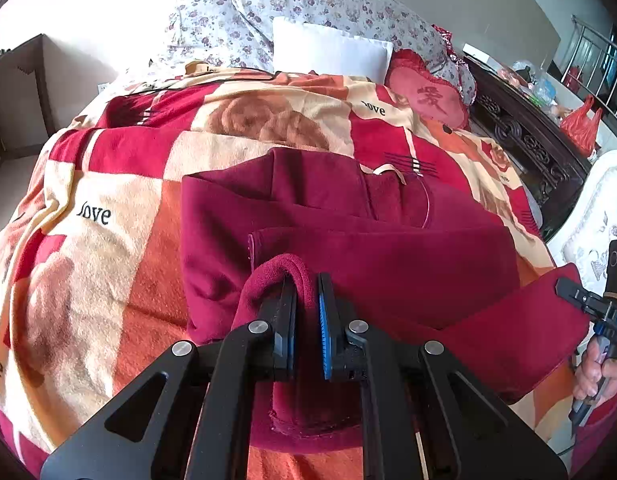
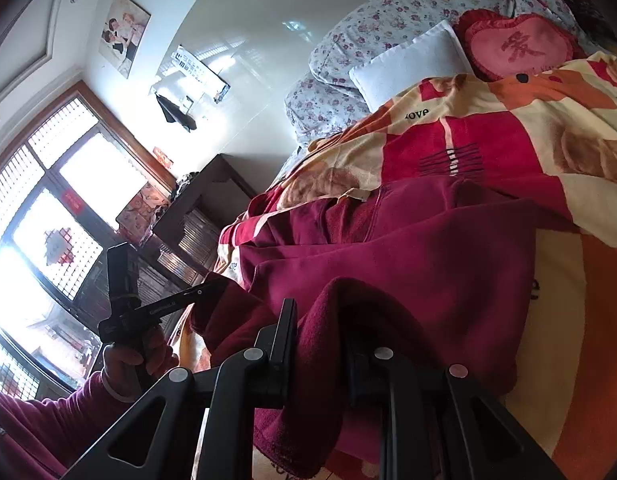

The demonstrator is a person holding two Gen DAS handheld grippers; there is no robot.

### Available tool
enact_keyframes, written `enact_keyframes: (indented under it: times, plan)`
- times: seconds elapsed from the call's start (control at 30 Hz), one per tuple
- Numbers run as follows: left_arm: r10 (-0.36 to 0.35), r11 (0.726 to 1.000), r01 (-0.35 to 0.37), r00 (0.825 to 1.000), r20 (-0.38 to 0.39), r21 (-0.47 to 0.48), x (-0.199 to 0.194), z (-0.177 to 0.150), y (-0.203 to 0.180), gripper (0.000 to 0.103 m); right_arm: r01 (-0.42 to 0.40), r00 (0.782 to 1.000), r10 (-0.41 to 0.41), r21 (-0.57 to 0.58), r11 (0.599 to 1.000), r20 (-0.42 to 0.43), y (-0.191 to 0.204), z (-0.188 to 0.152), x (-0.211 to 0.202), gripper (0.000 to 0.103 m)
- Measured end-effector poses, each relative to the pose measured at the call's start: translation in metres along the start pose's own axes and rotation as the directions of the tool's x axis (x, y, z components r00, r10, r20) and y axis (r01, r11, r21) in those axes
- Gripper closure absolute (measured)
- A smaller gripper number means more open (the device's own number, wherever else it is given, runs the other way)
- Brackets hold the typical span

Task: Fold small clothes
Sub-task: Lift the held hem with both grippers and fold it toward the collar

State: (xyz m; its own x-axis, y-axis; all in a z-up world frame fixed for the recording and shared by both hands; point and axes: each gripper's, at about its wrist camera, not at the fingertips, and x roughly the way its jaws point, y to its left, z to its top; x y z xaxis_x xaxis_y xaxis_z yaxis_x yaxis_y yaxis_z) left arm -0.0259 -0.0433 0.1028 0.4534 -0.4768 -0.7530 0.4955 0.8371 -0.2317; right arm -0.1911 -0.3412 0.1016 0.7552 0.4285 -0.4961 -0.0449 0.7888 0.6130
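Note:
A dark red fleece garment (image 1: 368,240) lies partly folded on a bed blanket (image 1: 108,184). My left gripper (image 1: 307,292) is shut on a fold of its near edge, with the cloth pinched between the blue pads. My right gripper (image 2: 320,320) is shut on another part of the same garment (image 2: 408,256), whose cloth drapes over and hides the right finger. In the left wrist view the right gripper (image 1: 568,292) holds the garment's corner at the far right. In the right wrist view the left gripper (image 2: 212,290) shows at the left, gripping the cloth.
The blanket is red, orange and cream with "love" print. Floral pillows (image 1: 308,4), a white pillow (image 1: 332,52) and a red heart cushion (image 1: 428,96) lie at the bed's head. A dark carved cabinet (image 1: 528,140) stands on the right, and a window (image 2: 48,220) on the left.

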Motion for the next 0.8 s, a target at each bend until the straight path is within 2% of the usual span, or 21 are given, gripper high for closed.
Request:
enact_keyframes:
  times: [0.23,0.53,0.63,0.77,0.8]
  plan:
    - [-0.019,0.998,0.02,1.0,0.022,-0.051,0.001,0.024,0.007,0.095,0.007,0.999,-0.008,0.025,1.0,0.035,-0.01,0.013,0.0,0.083]
    - [0.018,0.998,-0.015,0.999,0.051,-0.058,0.028,0.063,0.005,0.095,0.048,0.995,-0.059,0.13,0.99,0.081,-0.044,0.046,0.016,0.083]
    - [0.041,0.997,-0.039,0.998,0.043,-0.06,0.043,0.067,0.007,0.095,0.053,0.995,-0.068,0.182,0.982,0.075,-0.061,0.051,0.025,0.083]
    - [0.049,0.993,-0.047,0.999,0.019,-0.111,0.061,0.067,0.019,0.095,0.101,0.993,-0.113,0.251,0.963,0.037,-0.084,0.058,0.041,0.083]
    - [0.044,0.992,-0.042,0.999,0.015,-0.121,0.063,0.067,0.022,0.095,0.102,0.993,-0.113,0.263,0.959,0.026,-0.088,0.061,0.044,0.08]
